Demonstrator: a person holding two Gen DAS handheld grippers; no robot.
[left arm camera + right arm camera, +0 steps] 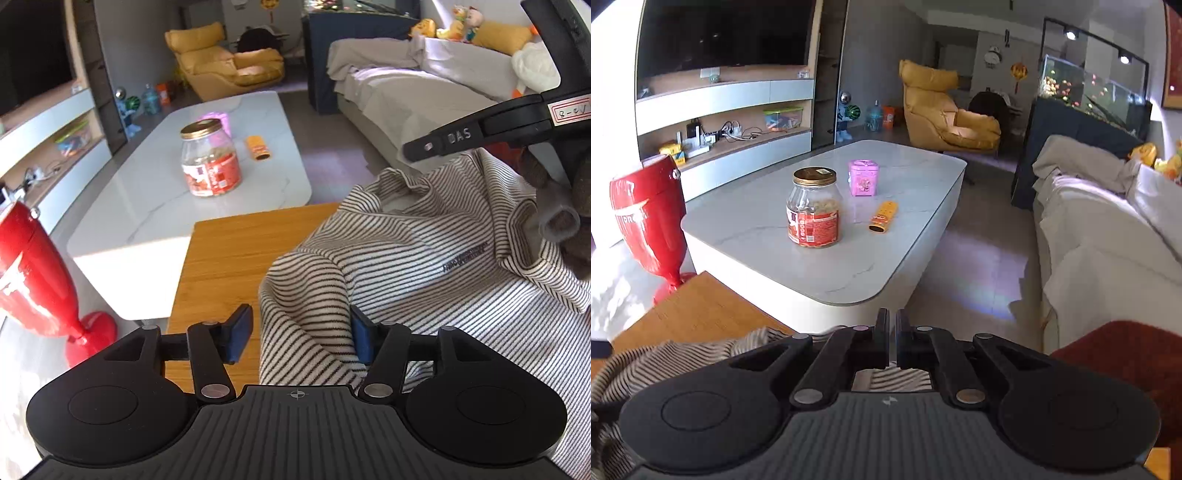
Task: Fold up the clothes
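Here, striped shirt (424, 258) overhanging wooden table's (221, 266) right edge.

Black matte claws, blue-padded on the left.
Left claw (300, 334): ribbed black housing, round side discs, silver pivot screws, white crosshair mark. Right claw (892, 343): same black build, white lightning mark; grey knit glove (557, 221) nearby.
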